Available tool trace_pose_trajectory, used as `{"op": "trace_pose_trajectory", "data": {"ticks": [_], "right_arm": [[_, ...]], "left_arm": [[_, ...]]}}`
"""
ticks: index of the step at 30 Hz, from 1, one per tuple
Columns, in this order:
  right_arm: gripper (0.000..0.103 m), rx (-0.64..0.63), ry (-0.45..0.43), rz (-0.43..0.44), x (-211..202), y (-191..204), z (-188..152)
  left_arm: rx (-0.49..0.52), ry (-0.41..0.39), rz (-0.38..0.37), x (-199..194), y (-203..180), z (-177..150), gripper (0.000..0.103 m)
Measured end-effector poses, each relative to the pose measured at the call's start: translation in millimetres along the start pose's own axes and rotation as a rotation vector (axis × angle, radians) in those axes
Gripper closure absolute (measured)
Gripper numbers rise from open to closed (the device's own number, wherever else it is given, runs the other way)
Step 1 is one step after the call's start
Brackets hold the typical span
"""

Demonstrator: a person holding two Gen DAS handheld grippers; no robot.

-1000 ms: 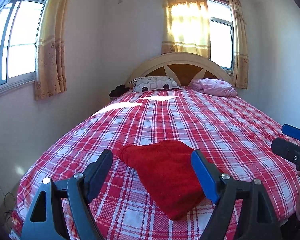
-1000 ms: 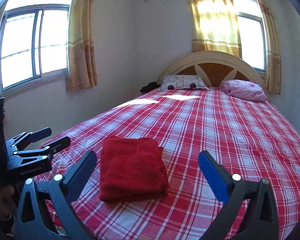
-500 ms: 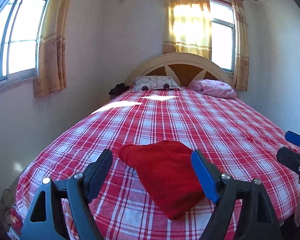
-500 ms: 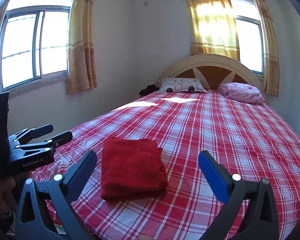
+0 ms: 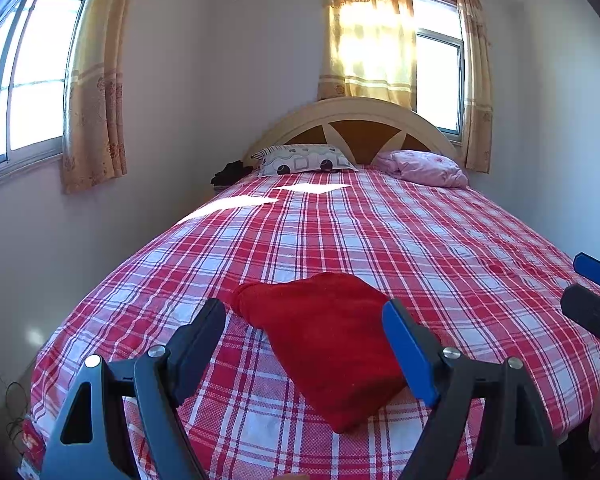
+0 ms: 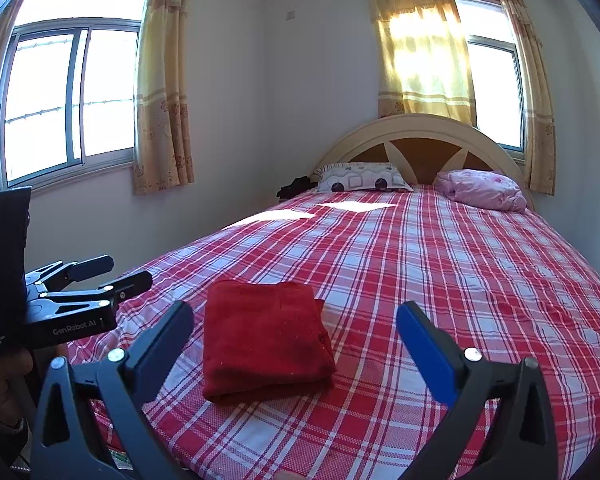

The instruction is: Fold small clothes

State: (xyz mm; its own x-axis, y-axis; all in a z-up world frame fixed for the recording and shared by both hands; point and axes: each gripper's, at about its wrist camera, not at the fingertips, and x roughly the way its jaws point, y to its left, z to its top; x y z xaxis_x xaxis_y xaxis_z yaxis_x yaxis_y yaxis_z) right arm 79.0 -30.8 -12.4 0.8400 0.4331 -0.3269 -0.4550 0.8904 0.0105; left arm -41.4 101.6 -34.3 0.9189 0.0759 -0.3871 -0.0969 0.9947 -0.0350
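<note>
A folded red cloth [image 5: 328,340] lies flat near the foot of the bed on the red plaid bedspread [image 5: 380,232]; it also shows in the right wrist view [image 6: 264,340]. My left gripper [image 5: 304,328] is open and empty, held above the near edge of the bed with the cloth showing between its fingers. My right gripper [image 6: 296,332] is open and empty, held just short of the cloth. The left gripper shows at the left in the right wrist view [image 6: 112,274]. The right gripper shows at the right edge of the left wrist view [image 5: 592,284].
A patterned pillow [image 5: 304,159] and a pink pillow [image 5: 428,168] lie by the arched headboard [image 5: 356,124]. A dark bundle [image 5: 230,170] sits beside the bed's far left corner. A wall with a window [image 6: 68,92] runs along the left.
Both grippers have drawn back and risen slightly from the bed. The red cloth has not moved. Both grippers stay open.
</note>
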Motion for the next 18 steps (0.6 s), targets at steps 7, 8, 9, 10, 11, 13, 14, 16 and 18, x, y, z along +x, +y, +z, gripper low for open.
{"op": "trace_pose_trajectory", "data": {"ticks": [7, 8, 9, 10, 11, 13, 14, 16, 18], "right_arm": [[0.000, 0.006, -0.015, -0.003, -4.7, -1.1, -0.1], [0.000, 0.004, -0.019, -0.005, -5.6, -0.9, 0.1], [0.000, 0.003, -0.023, -0.006, -6.4, -0.6, 0.3], [0.000, 0.002, -0.026, -0.006, -7.1, -0.5, 0.5], [0.000, 0.001, -0.030, -0.007, -7.7, -0.2, 0.7], [0.000, 0.002, -0.035, -0.008, -9.1, -0.2, 0.7], [0.000, 0.002, -0.039, -0.007, -9.9, -0.3, 0.8], [0.000, 0.002, -0.043, -0.007, -11.1, 0.1, 0.3], [0.000, 0.001, -0.045, -0.007, -12.3, -0.1, -0.5]], "left_arm": [[-0.013, -0.020, 0.004, -4.2, 2.0, 3.8, 0.022], [-0.010, -0.018, -0.003, -3.8, 2.1, 4.6, 0.022], [-0.009, -0.018, -0.008, -3.9, 1.8, 4.5, 0.022], [-0.009, -0.017, -0.009, -3.7, 0.8, 4.4, 0.021], [-0.006, -0.013, -0.012, -2.8, 0.2, 4.6, 0.021], [-0.001, -0.013, -0.013, -2.2, -1.0, 4.6, 0.021], [0.006, -0.017, -0.008, -2.5, -2.2, 4.5, 0.019], [0.017, -0.025, 0.002, -3.8, -4.0, 4.0, 0.015], [0.018, -0.032, 0.006, -4.8, -4.2, 3.9, 0.015]]}}
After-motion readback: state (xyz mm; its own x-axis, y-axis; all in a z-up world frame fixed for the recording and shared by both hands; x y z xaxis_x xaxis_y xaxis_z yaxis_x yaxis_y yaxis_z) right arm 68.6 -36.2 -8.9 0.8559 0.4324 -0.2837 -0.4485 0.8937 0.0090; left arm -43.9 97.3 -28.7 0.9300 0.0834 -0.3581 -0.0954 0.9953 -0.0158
